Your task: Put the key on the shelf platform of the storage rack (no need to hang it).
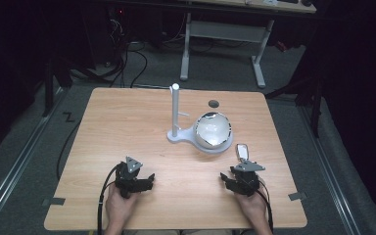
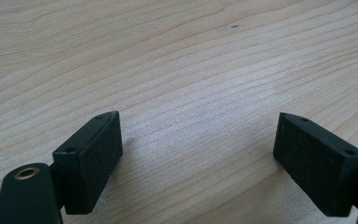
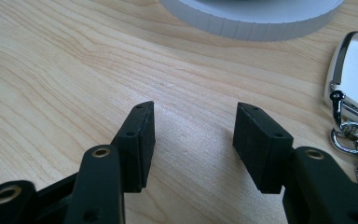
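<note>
Key fob [image 1: 243, 151] with a silver body lies flat on the bench [image 1: 127, 127], just in front of the right gripper [image 1: 239, 179] and beside the white round base of the stand [image 1: 210, 146]. In the right gripper view the key fob [image 3: 354, 79] is at the right edge, its metal ring [image 3: 352, 135] close to the right finger [image 3: 261, 144], but not touching it. The fingers of the right gripper [image 3: 193, 140] stand wide apart and only bare wood is between them. The left gripper [image 1: 136, 180] rests on the near left part of the bench, well apart from the key fob. Its fingers [image 2: 91, 158] are also wide open and hold nothing. On the stand sits a round bowl [image 1: 213, 129], and a thin white post [image 1: 175, 110] rises upright beside it. A small dark round spot [image 1: 214, 103] is on the bench behind the bowl.
</note>
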